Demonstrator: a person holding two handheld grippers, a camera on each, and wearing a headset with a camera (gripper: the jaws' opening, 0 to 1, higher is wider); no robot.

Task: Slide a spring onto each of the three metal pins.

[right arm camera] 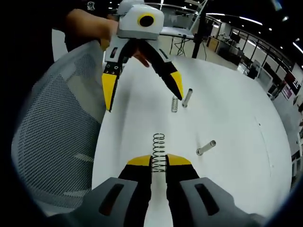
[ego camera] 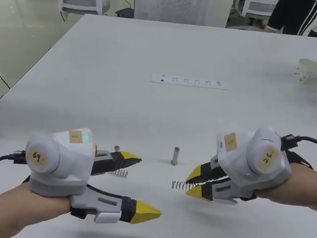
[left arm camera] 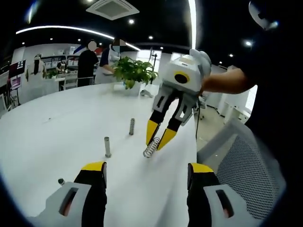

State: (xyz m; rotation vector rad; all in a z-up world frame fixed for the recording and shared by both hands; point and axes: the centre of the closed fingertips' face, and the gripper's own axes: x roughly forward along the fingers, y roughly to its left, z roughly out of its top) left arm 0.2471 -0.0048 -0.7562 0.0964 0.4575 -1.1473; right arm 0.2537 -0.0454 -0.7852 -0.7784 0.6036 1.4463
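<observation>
The right gripper (right arm camera: 159, 161) is clenched on one end of a spring (right arm camera: 159, 142), which sticks out forward from its jaws. The left gripper (ego camera: 141, 185) is open and empty. A metal pin (ego camera: 175, 155) stands upright on the white table (ego camera: 148, 111) between them.

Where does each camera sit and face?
Head view: on the headset, looking forward and down at the table; shows left gripper, right gripper, forearms.
Left gripper view: on the left gripper, looking along its open jaws at the right gripper and the hand holding it.
Right gripper view: on the right gripper, looking along jaws shut on a spring, at the left gripper.
Shared: all three show that spring and a pin.
</observation>
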